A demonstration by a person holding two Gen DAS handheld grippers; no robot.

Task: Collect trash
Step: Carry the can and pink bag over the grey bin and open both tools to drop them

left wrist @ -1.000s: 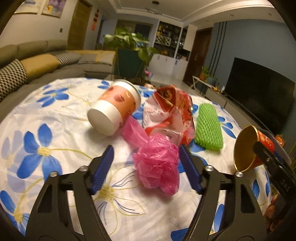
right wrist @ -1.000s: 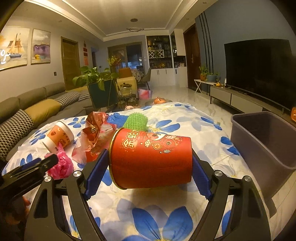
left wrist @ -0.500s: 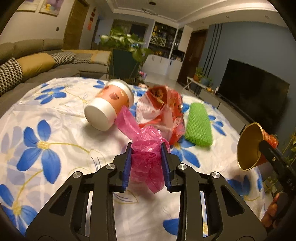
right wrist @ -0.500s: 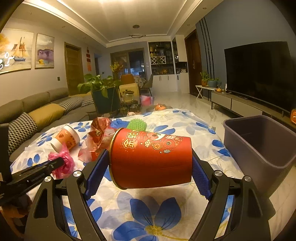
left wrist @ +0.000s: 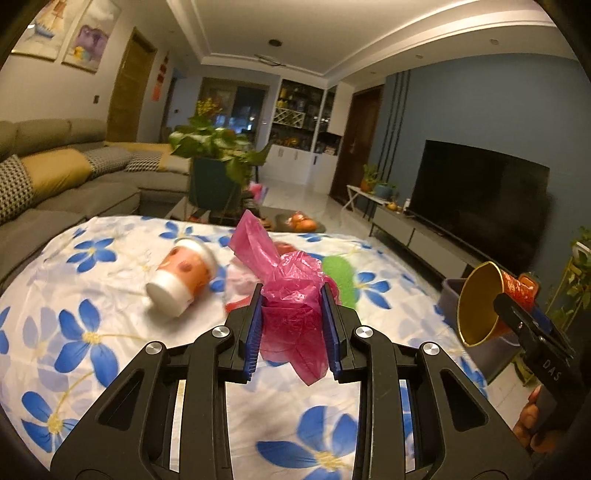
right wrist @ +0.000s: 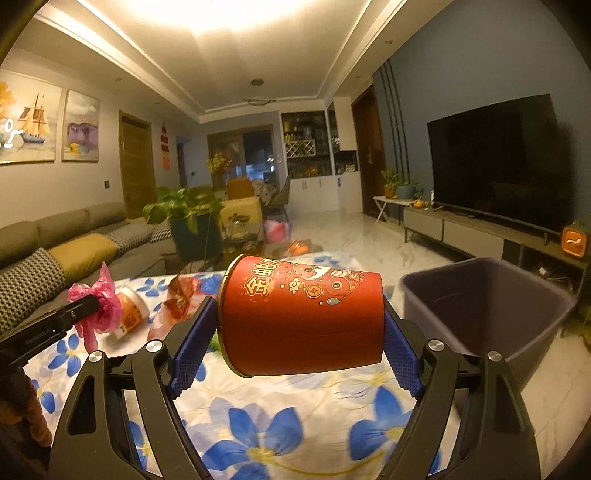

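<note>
I saw a living room lit warmly from the ceiling [right wrist: 221,22]: a grey sofa [left wrist: 74,184] along the left wall, two paintings [right wrist: 48,122] above it, a dark television [right wrist: 495,158] on the blue wall [left wrist: 480,107], and pale marble floor [right wrist: 351,236] beyond.

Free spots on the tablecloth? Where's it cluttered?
Bare: the near tablecloth below the paper cup, and the stretch beside the bin. Crowded: the middle, where the cup, red wrapper and green foam net bunch together.
</note>
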